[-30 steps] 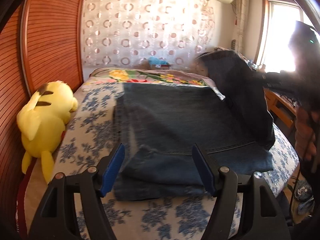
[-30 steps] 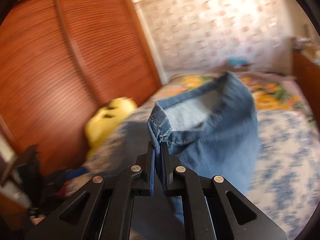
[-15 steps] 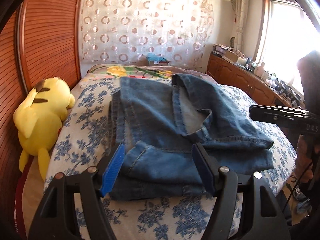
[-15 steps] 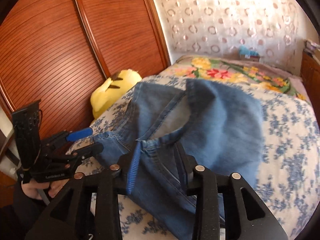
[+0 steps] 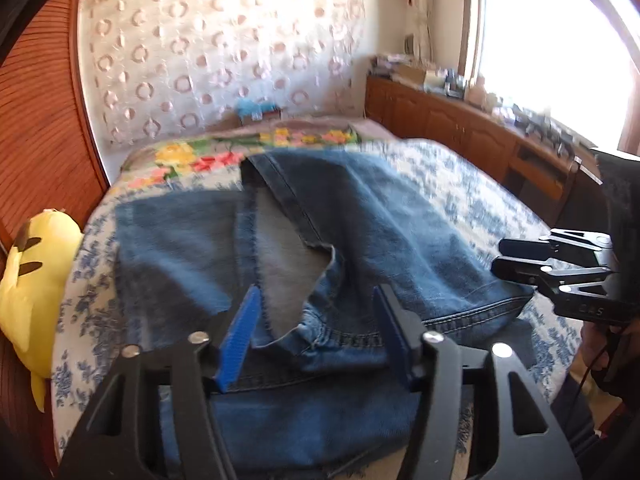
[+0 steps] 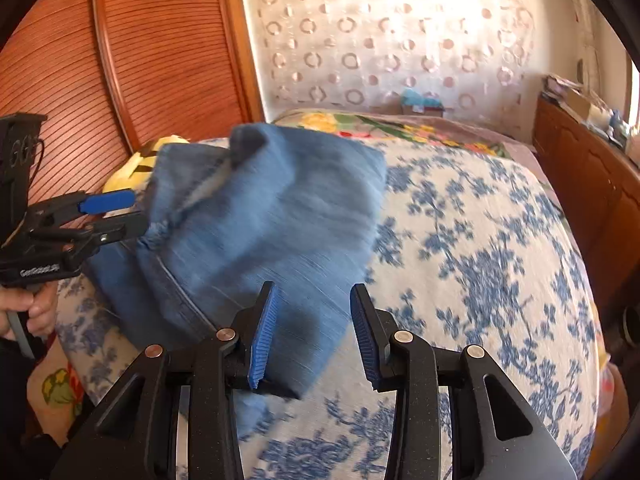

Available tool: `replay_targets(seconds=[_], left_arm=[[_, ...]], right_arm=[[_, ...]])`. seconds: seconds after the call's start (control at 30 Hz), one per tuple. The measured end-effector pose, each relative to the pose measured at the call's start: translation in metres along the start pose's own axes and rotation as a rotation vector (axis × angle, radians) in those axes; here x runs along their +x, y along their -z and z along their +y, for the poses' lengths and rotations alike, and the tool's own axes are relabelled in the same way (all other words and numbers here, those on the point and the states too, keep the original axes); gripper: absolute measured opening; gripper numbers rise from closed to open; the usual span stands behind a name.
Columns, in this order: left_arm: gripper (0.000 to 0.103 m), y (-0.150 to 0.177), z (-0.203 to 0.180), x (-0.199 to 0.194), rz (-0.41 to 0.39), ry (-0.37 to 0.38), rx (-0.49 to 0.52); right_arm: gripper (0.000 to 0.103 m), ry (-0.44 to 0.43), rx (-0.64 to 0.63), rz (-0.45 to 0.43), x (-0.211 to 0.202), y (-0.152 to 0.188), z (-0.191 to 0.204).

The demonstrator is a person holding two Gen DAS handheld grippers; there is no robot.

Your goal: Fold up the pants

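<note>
A pair of blue jeans [image 5: 304, 256] is spread across the middle of the left wrist view, on a bed covered by a white sheet with blue flowers [image 5: 472, 196]. One part is folded over the rest, and a grey inner face is exposed at the centre.

The left gripper [image 5: 316, 332] is seen at the bottom centre of its own view, above the near edge of the denim. Its jaws have just been closing, yet they are held apart; a bunched waistband fold is seen between the blue pads [image 5: 240, 332], and no pad is pressed on it.

In the right wrist view the jeans [image 6: 264, 220] are found left of centre, and the right gripper [image 6: 314, 336] at the bottom centre. Its jaws have just been opening and are released; a corner of denim is seen between and under them, but it is not gripped.

A yellow plush toy [image 5: 28, 276] is seen at the left edge, beside a slatted wooden wardrobe [image 6: 120, 60]. A hand [image 6: 24, 312] is visible at the lower left of the right wrist view, on the handle of the left gripper.
</note>
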State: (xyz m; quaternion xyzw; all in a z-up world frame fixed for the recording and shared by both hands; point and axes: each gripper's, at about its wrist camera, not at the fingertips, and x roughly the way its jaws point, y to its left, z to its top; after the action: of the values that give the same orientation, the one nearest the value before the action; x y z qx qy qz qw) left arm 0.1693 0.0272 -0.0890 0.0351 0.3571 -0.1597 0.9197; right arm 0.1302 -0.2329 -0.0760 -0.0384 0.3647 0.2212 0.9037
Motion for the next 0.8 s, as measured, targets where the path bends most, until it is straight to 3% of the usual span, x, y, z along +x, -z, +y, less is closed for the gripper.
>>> replay_targets(seconds=[0.27, 0.57, 0.8], left_arm=[[0.038, 0.001, 0.000, 0.029, 0.104, -0.027, -0.001], [0.005, 0.014, -0.013, 0.018, 0.115, 0.012, 0.033], [0.002, 0.014, -0.015, -0.018, 0.056, 0.019, 0.031]], right_arm=[[0.040, 0.009, 0.013, -0.004, 0.010, 0.006, -0.006], [0.040, -0.009, 0.016, -0.009, 0.018, 0.008, -0.011], [0.041, -0.045, 0.066, 0.019, 0.024, 0.009, -0.020]])
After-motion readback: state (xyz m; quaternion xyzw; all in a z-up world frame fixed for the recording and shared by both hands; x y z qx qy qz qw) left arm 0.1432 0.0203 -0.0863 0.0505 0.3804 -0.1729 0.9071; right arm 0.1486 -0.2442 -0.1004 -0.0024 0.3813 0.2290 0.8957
